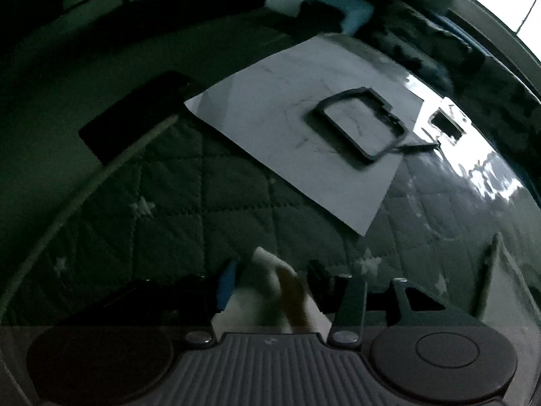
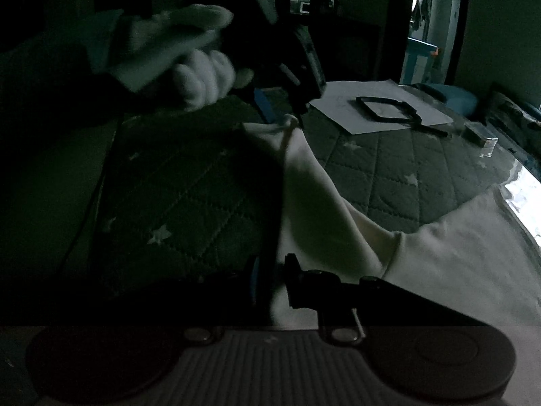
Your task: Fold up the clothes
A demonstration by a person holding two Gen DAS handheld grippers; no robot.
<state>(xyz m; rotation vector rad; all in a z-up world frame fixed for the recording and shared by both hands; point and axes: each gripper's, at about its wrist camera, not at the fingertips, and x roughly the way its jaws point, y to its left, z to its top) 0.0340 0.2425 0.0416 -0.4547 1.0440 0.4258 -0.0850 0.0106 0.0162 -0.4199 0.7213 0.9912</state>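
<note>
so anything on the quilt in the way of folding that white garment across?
Nothing visible close by. Both grippers already pinch the white garment: left gripper at a corner, right gripper at the near edge. The quilt beside it looks bare, though dark. The paper sheet with the black frame lies farther back, apart.

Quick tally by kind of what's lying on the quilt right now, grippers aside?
White garment: 1
White paper sheet: 1
Dark rectangular frame on the sheet: 1
Dark pen-like stick: 1
Small shiny box: 1
Total: 5
</note>
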